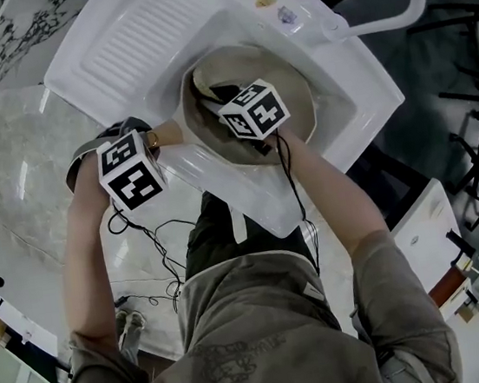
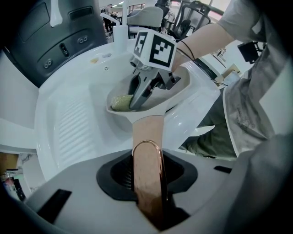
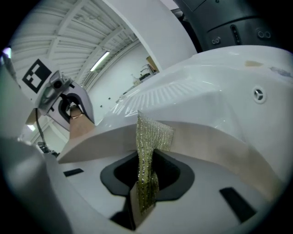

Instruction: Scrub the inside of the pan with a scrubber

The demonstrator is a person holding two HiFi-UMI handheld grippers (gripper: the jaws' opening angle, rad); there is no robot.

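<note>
Head view: the jaws of both grippers are hidden beneath their marker cubes. The left gripper (image 2: 147, 194) is closed on the copper-ringed beige handle (image 2: 147, 137) of the round cream-lined pan (image 1: 296, 91), which is seated in the white moulded sink (image 1: 141, 41). The right gripper (image 3: 143, 196) is clamped on a gold mesh scrubber (image 3: 149, 135), held inside the pan.

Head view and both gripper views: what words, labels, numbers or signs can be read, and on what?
No readable text in any view.
Left cube, right cube: black-and-white square markers, no letters.
Shirt print: too blurred to read.
Small patches on the sink: too small to read.
</note>
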